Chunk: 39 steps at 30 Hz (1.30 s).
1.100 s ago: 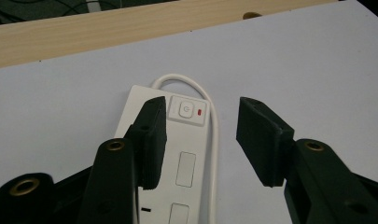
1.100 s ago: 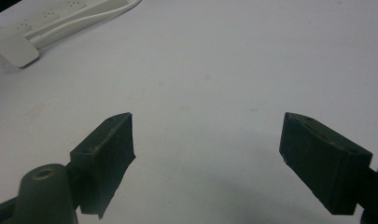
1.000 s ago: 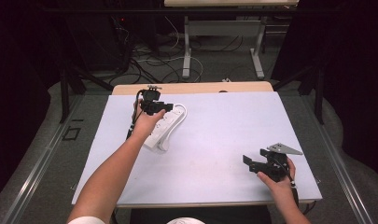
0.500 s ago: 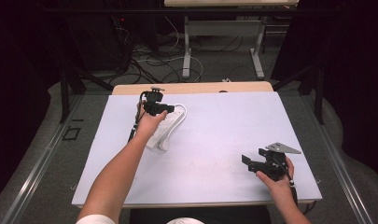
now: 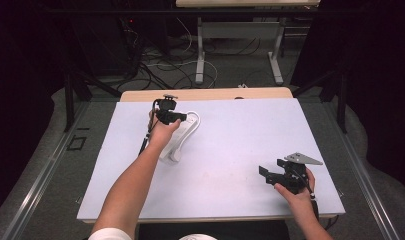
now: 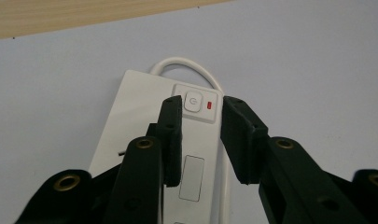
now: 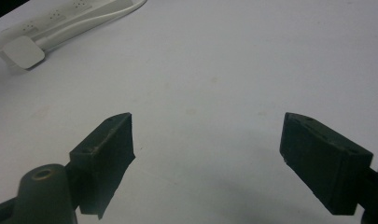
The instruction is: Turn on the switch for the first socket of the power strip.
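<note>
A white power strip (image 5: pixel 184 134) lies on the pale table (image 5: pixel 240 130) at the back left, its cord (image 5: pixel 196 118) looping round the far end. My left gripper (image 5: pixel 179 117) hovers over that end. In the left gripper view the jaws stand a narrow gap apart, open, on either side of the strip's round switch (image 6: pixel 192 101) and red light (image 6: pixel 210 105), clamping nothing; the left gripper (image 6: pixel 203 109) sits just above the strip (image 6: pixel 140 107). My right gripper (image 5: pixel 269 169) rests near the front right, wide open and empty (image 7: pixel 207 135). The strip (image 7: pixel 60 21) shows far off.
A wooden strip (image 5: pixel 205 94) borders the table's far edge. Beyond it are table legs and loose cables on the floor (image 5: pixel 180 65). A bare white surface (image 7: pixel 214 70) stretches between the two grippers.
My left gripper has shifted slightly nearer and lower over the strip's switch end. The right gripper has barely moved.
</note>
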Tool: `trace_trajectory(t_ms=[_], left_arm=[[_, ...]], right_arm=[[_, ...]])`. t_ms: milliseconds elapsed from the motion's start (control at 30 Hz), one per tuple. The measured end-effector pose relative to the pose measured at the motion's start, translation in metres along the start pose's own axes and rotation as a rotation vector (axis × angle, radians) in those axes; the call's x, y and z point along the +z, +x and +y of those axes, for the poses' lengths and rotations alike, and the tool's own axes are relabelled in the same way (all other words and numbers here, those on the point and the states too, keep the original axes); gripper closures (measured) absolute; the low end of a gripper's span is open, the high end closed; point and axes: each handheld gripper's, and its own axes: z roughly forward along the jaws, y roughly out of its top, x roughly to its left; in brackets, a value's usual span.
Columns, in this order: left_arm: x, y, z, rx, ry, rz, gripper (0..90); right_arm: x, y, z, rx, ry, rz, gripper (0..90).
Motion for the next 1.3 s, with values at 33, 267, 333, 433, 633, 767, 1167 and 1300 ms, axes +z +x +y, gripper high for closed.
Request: trace_trajectory(t_ms=[33, 267, 333, 433, 633, 767, 1167, 1300], left_arm=[[0.0, 0.0, 0.0, -0.002, 0.003, 0.008, 70.7], [0.005, 0.0, -0.002, -0.019, 0.041, 0.007, 78.8], [0.006, -0.001, -0.003, -0.027, 0.046, 0.01, 81.0], [0.007, 0.0, -0.003, -0.028, 0.064, 0.008, 84.1], [0.012, -0.001, -0.006, -0.041, 0.096, 0.013, 88.8], [0.015, -0.001, -0.007, -0.037, 0.11, 0.02, 90.0], [0.022, -0.002, -0.01, -0.042, 0.136, 0.023, 90.0], [0.024, -0.003, -0.01, -0.039, 0.144, 0.028, 90.0]], right_arm=[[0.0, 0.0, 0.0, 0.0, 0.0, 0.0, 16.8], [0.0, -0.001, 0.0, 0.0, 0.001, 0.003, 16.8], [0.001, -0.001, 0.0, -0.001, 0.001, 0.0, 16.8], [0.001, -0.001, 0.0, -0.002, 0.002, -0.002, 16.8], [0.001, -0.001, 0.0, 0.002, 0.006, 0.006, 16.8], [0.001, -0.001, 0.0, -0.002, 0.005, 0.007, 16.8], [0.002, -0.001, 0.0, -0.001, 0.003, 0.011, 16.8], [0.002, -0.001, 0.0, 0.0, 0.003, 0.014, 16.8]])
